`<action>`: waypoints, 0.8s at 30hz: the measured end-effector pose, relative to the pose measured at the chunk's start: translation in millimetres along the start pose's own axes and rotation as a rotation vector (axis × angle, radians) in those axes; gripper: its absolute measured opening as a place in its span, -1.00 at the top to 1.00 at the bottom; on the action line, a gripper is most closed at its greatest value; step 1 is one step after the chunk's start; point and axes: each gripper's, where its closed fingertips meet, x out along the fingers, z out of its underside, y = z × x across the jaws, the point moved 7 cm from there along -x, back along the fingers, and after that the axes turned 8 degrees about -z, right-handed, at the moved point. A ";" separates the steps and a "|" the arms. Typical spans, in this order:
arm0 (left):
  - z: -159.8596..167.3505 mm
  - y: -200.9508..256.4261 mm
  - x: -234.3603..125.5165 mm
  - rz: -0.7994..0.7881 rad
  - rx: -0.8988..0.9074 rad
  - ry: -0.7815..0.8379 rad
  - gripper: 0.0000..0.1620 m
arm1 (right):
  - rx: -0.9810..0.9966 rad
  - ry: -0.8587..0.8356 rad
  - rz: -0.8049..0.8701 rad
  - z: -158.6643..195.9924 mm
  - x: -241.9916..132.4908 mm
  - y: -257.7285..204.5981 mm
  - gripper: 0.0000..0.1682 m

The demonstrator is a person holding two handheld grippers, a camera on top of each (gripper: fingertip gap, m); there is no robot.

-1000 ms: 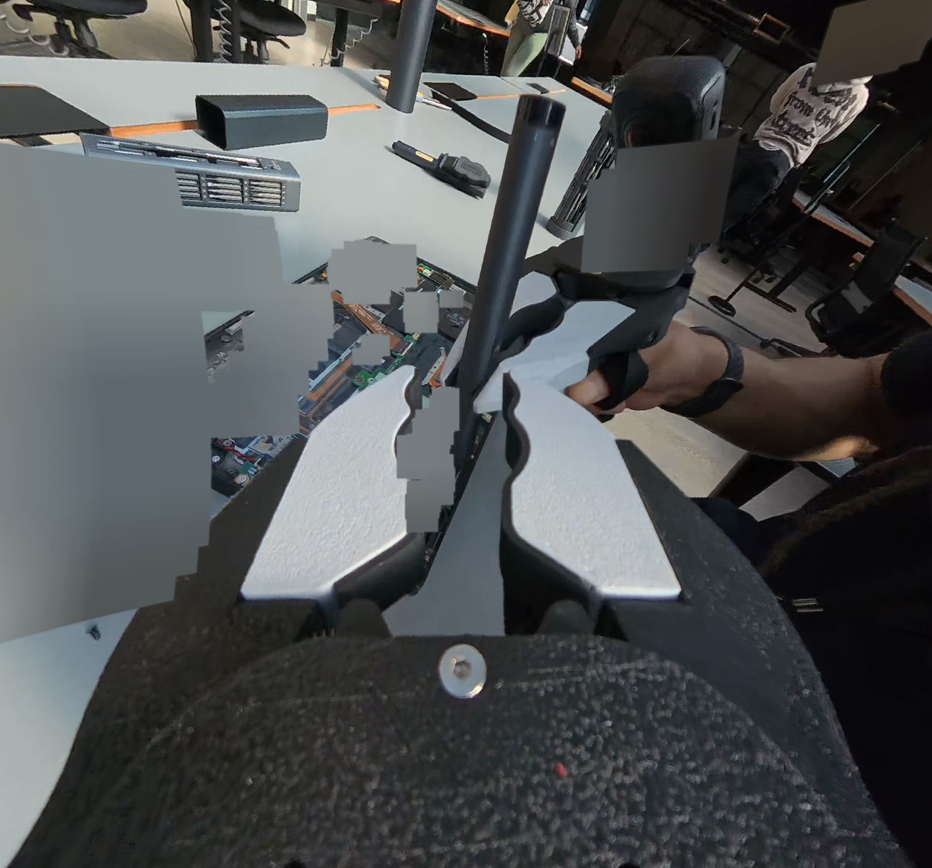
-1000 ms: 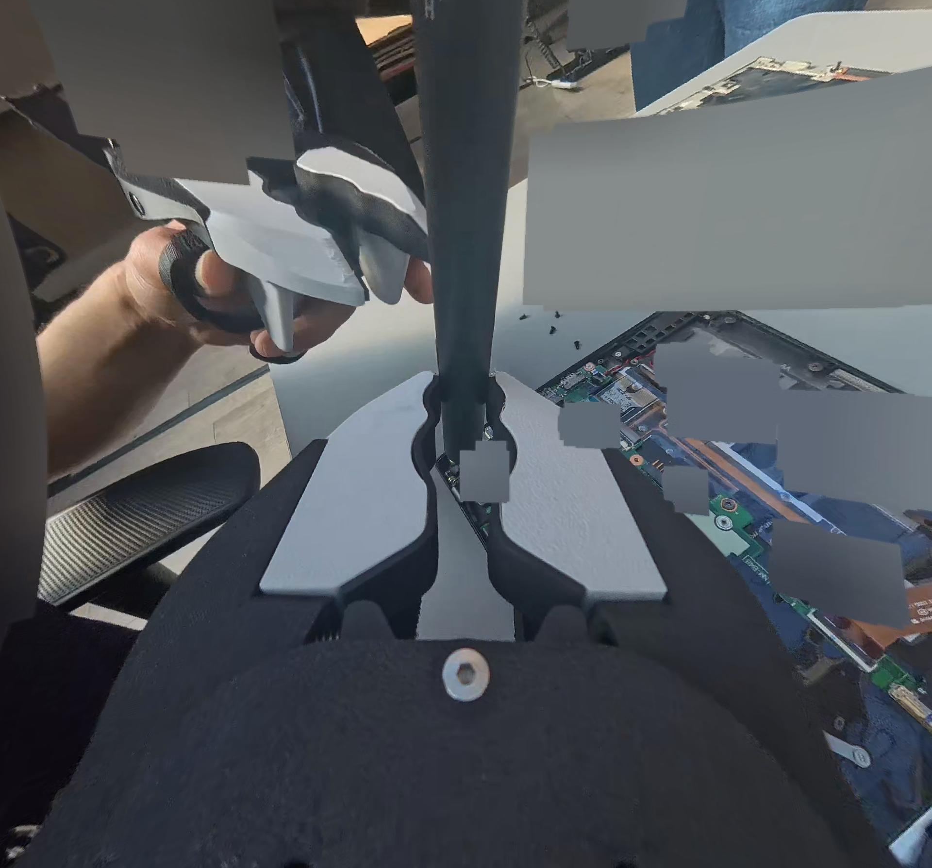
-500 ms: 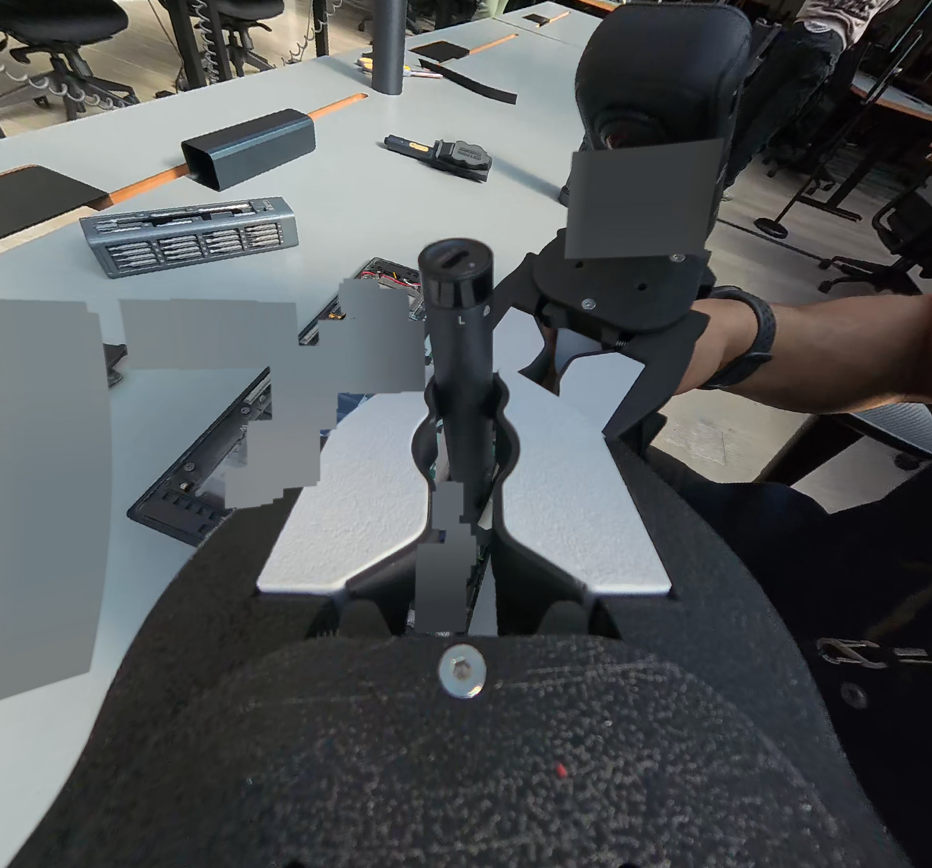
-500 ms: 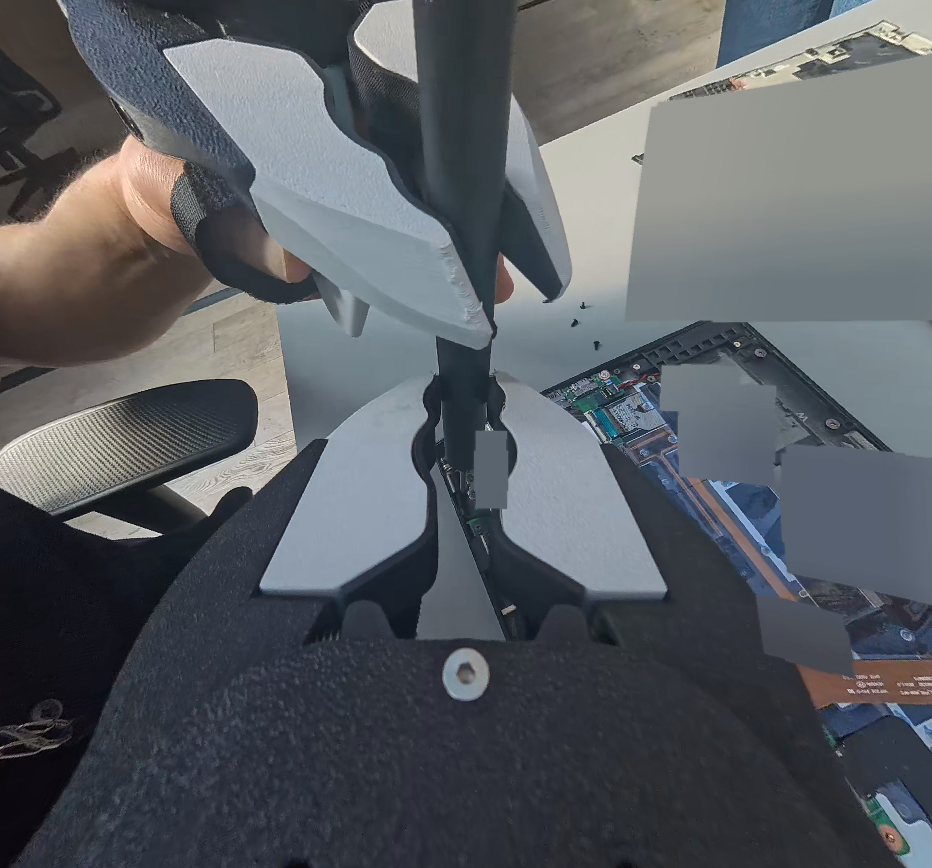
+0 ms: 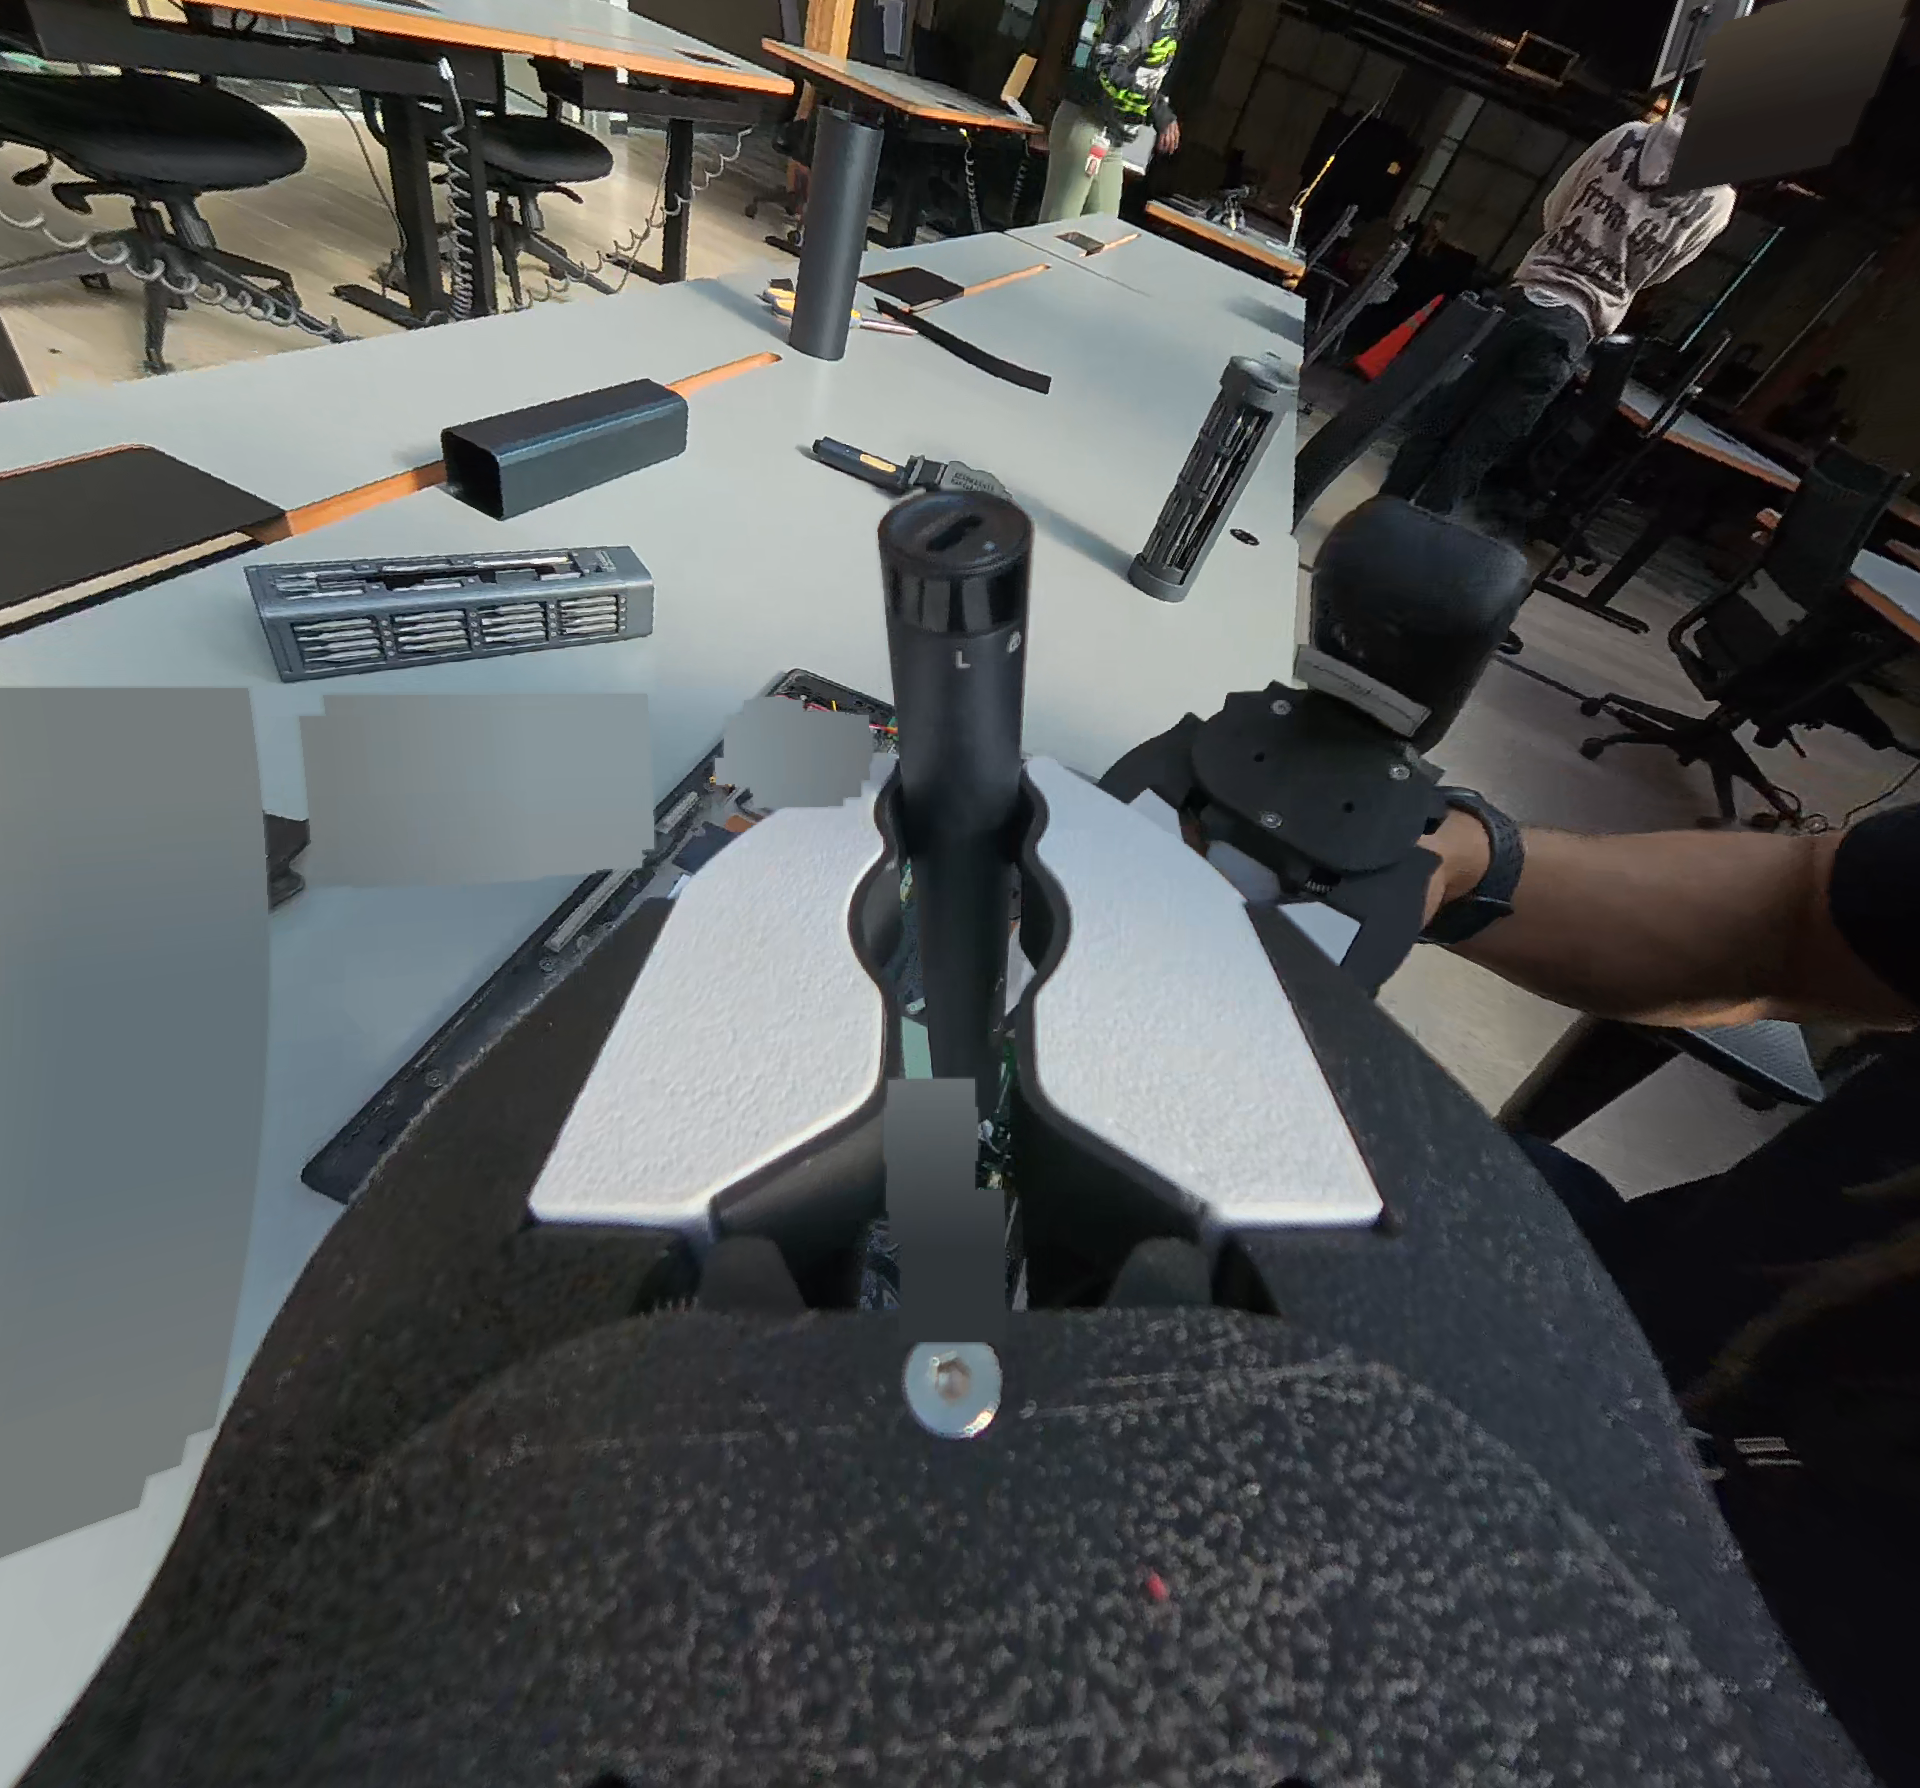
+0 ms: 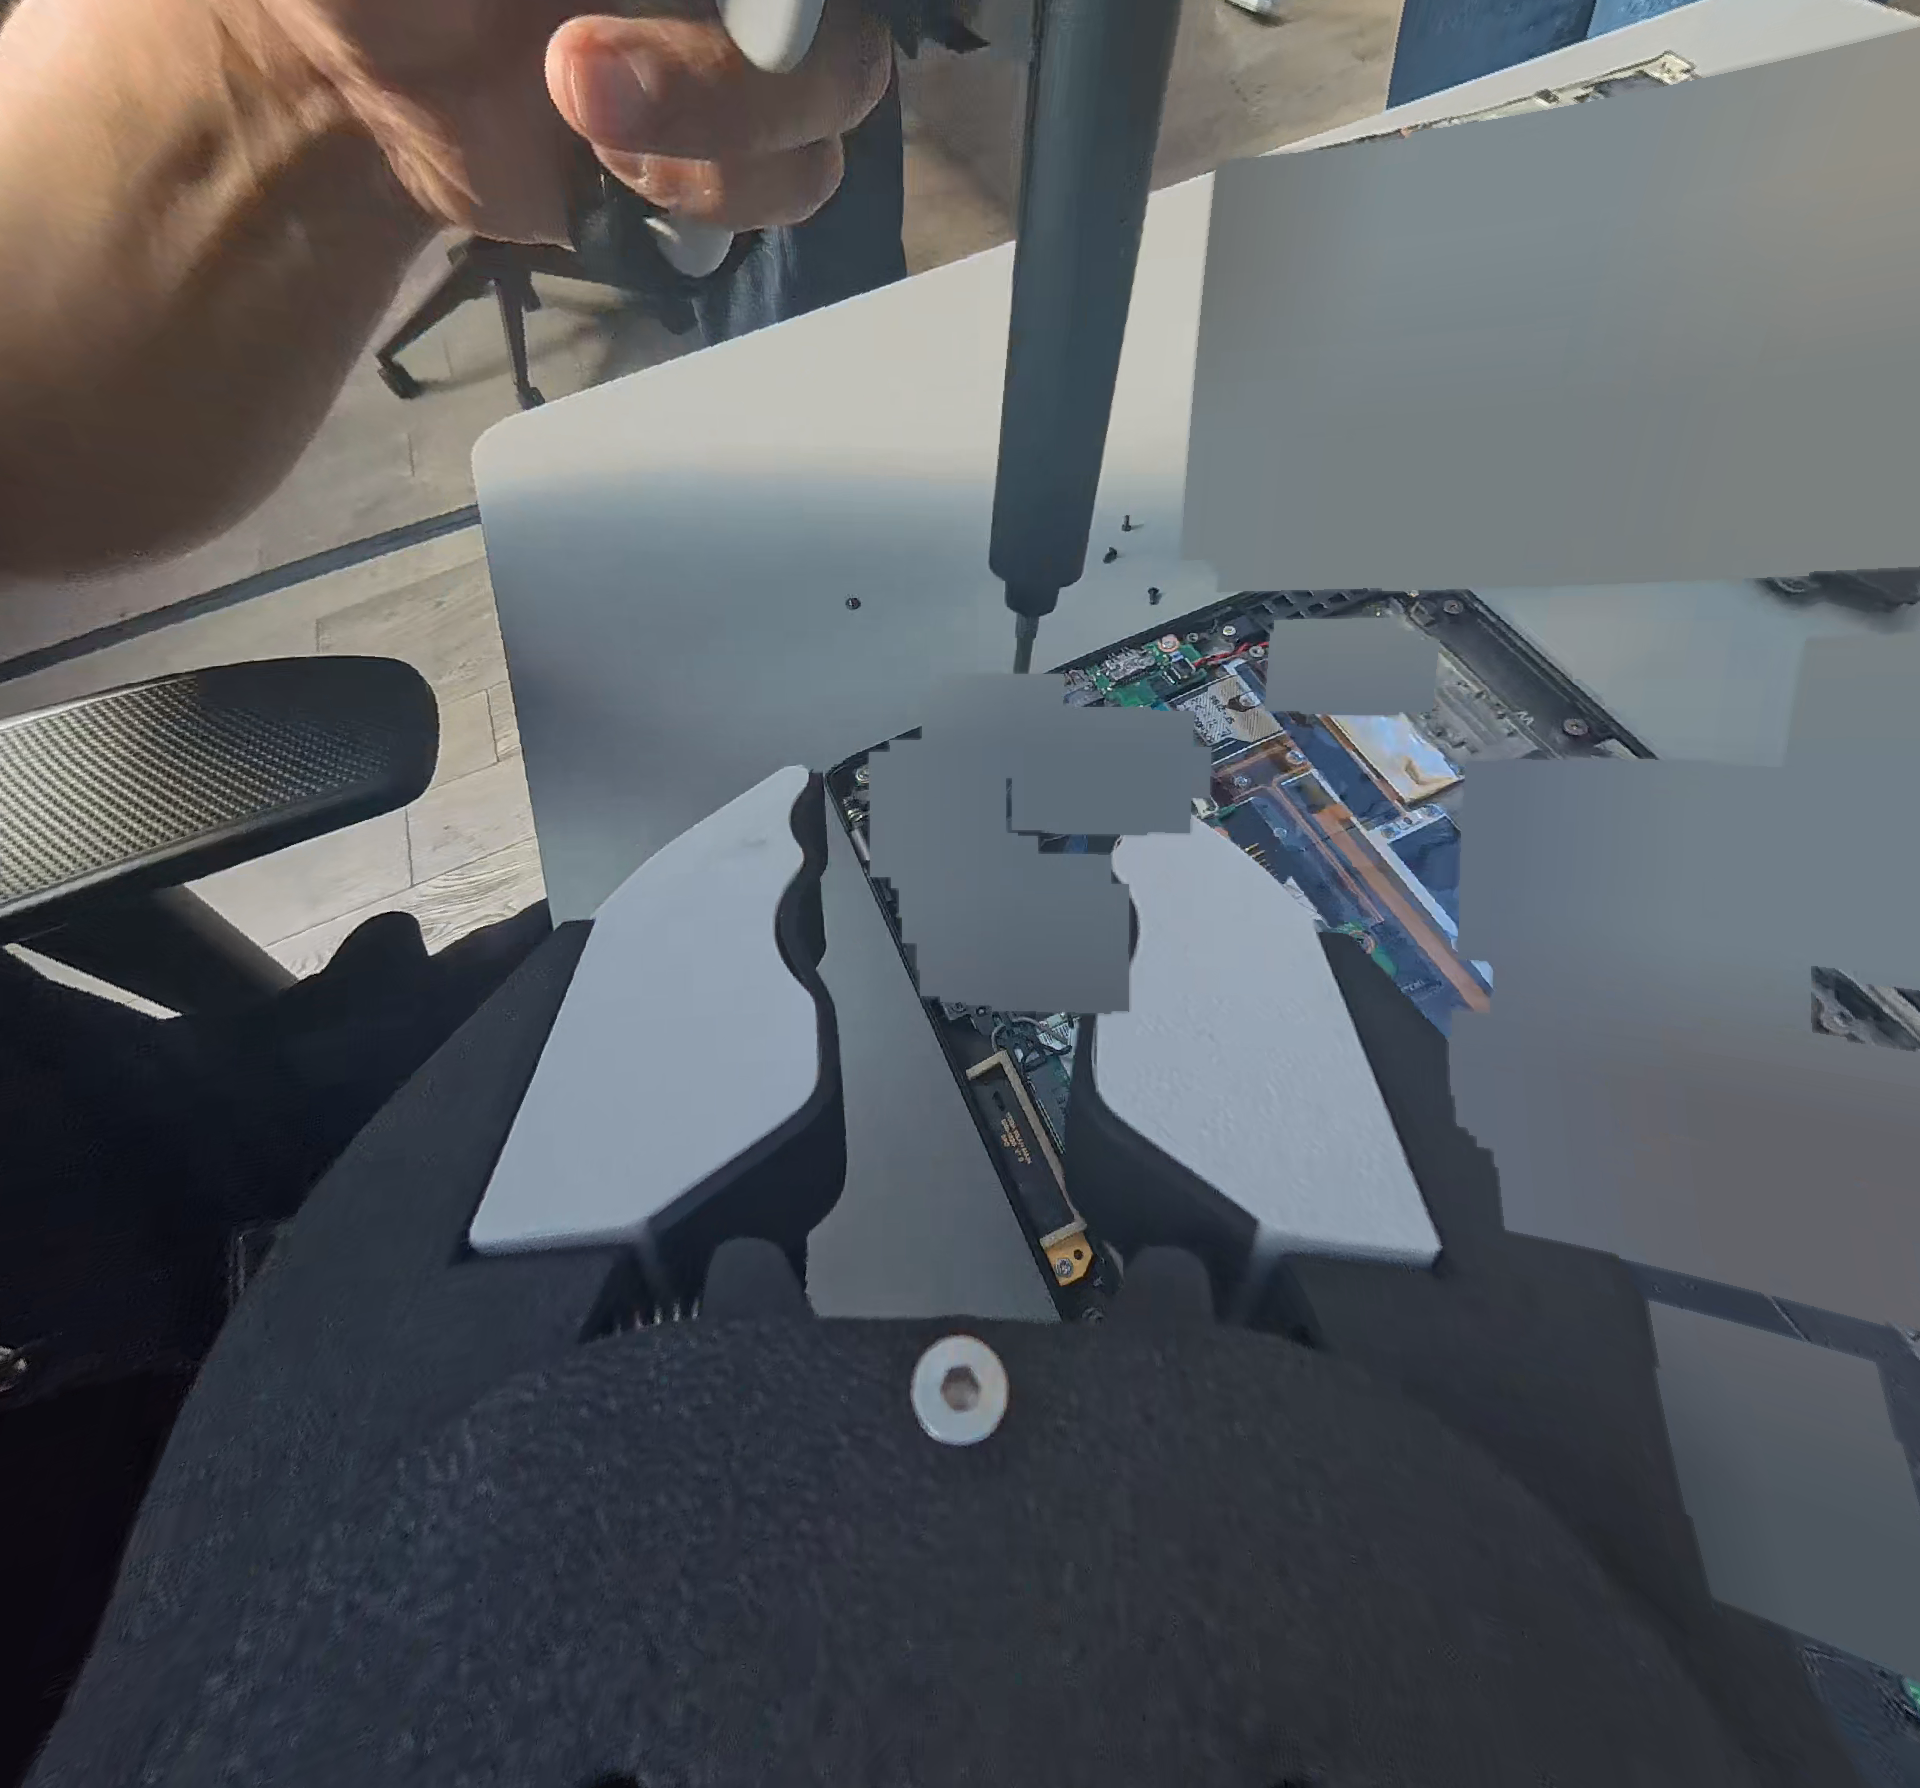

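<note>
My left gripper (image 5: 956, 803) is shut on a black electric screwdriver (image 5: 956, 658) and holds it upright over an opened laptop (image 5: 499, 1011) on the grey table. In the right wrist view the screwdriver (image 6: 1081, 284) hangs from above, its bit just above the corner of the laptop (image 6: 1340, 803), whose circuit boards show. My right gripper (image 6: 966, 819) is open and empty, low over the laptop's near edge, a short way from the screwdriver. It also shows in the left wrist view (image 5: 1320, 803), to the right of the tool.
Several loose black screws (image 6: 1110, 554) lie on the table (image 6: 727, 491) by the laptop corner. Farther off stand a bit case (image 5: 447, 611), a dark rectangular tube (image 5: 566, 445), a ribbed cylinder (image 5: 1205, 481) and a black post (image 5: 836, 242). A chair armrest (image 6: 208, 762) is at the table's edge. Spacing between my two grippers at the tips: around 12 cm. From either gripper's tips it is about 35 cm to the bit case (image 5: 447, 611).
My left gripper closed on the screwdriver. My right gripper, which was shut on its lower shaft, opened, let go and drew back from it.
</note>
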 end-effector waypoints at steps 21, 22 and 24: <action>-52.7 20.0 16.9 0.307 -0.179 -0.058 0.79 | -0.145 0.101 -0.449 -18.8 -18.3 -16.0 0.36; -53.3 21.0 17.4 0.310 -0.175 -0.061 0.79 | -0.147 0.100 -0.464 -18.9 -17.8 -16.1 0.36; -54.5 22.3 18.3 0.318 -0.175 -0.069 0.79 | -0.150 0.117 -0.503 -20.0 -18.5 -16.7 0.39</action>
